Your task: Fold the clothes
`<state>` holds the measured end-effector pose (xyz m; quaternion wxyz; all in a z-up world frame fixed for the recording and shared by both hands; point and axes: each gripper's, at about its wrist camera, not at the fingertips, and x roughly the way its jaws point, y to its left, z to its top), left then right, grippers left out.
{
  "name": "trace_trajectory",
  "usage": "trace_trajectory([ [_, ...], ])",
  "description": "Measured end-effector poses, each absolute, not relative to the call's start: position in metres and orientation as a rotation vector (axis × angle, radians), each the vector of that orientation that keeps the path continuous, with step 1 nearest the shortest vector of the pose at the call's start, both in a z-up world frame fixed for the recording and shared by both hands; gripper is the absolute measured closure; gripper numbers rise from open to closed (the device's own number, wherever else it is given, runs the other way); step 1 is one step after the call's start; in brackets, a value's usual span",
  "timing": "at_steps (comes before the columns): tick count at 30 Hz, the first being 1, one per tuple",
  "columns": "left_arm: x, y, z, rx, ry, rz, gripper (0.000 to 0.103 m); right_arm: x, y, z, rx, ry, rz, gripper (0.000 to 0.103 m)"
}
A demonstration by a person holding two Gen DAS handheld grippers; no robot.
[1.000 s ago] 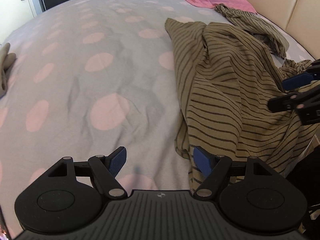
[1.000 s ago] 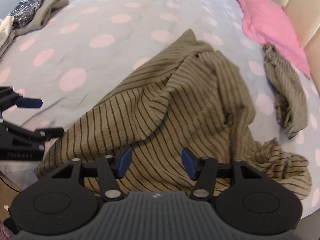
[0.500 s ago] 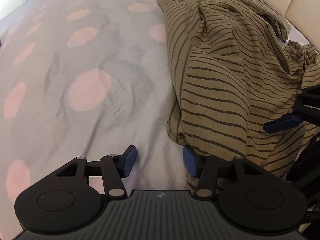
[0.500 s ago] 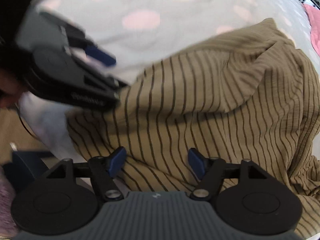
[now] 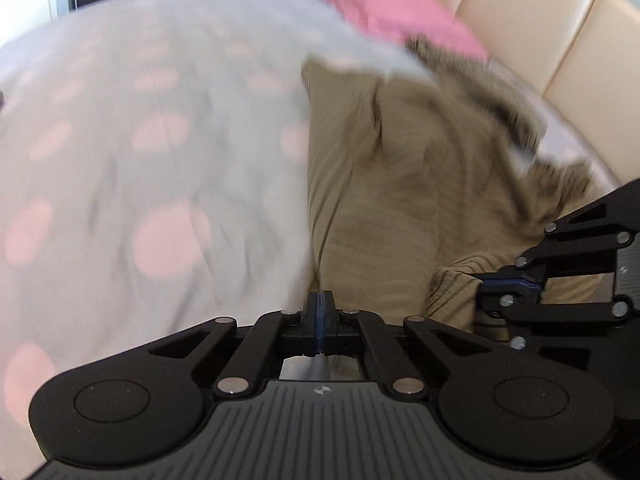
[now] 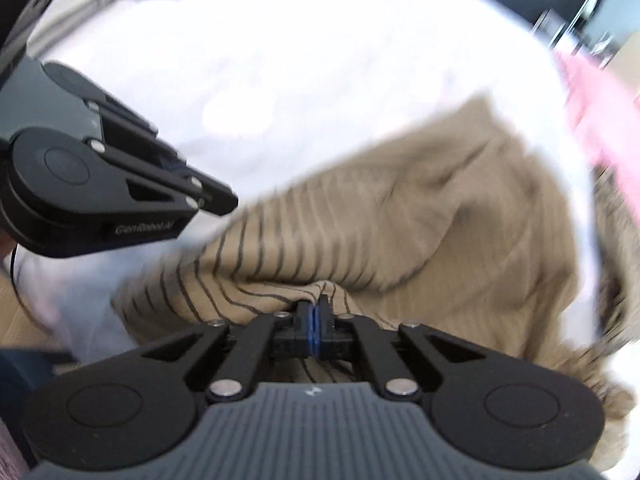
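Shirt (image 6: 400, 232) lying rumpled on bed (image 5: 160, 180), near pillow (image 5: 380, 8); both jaws clamped: right gripper (image 6: 314, 320) pinching hem; left gripper (image 5: 320, 312) pinching edge, contact blurred; fabric light, limp, sagging; grip corners.

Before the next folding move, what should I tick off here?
1. Right gripper jaws, just closed, pinching the tan dark-striped garment: ok.
2. Left gripper jaws, just closed, holding the garment's edge: cannot tell.
3. Garment lying flat: not ok, bunched.
4. Garment wholly on the pink-spotted grey bedsheet: cannot tell.
5. Pictures sharp enough to judge: not ok, blurred.
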<state>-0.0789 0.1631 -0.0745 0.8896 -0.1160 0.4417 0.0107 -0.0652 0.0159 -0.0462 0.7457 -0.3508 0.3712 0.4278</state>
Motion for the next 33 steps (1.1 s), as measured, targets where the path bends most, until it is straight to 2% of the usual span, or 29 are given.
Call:
trace_trajectory([
  [9,-0.111,0.211,0.040,-0.257,0.678,0.086,0.103,-0.109,0.052,0.081,-0.612,0.549,1.075,0.102],
  [17,-0.166,0.238,0.189,-0.053,0.438,0.206,0.103,-0.156,0.083,0.215,-0.393,0.292,1.291,0.102],
  [21,-0.181,0.229,0.234,0.051,0.378,0.241,0.103,-0.175,0.076,0.262,-0.327,0.193,1.347,0.102],
  [25,-0.178,0.222,0.234,0.084,0.401,0.254,0.103,-0.171,0.063,0.270,-0.319,0.216,1.313,0.102],
  [27,-0.173,0.229,0.216,0.063,0.451,0.249,0.102,-0.158,0.055,0.258,-0.343,0.252,1.249,0.102],
  [30,-0.167,0.240,0.188,0.031,0.527,0.242,0.090,-0.124,0.044,0.222,-0.389,0.345,1.114,0.102],
  [33,-0.163,0.253,0.154,-0.004,0.614,0.225,0.087,-0.072,0.035,0.169,-0.431,0.462,0.967,0.102],
])
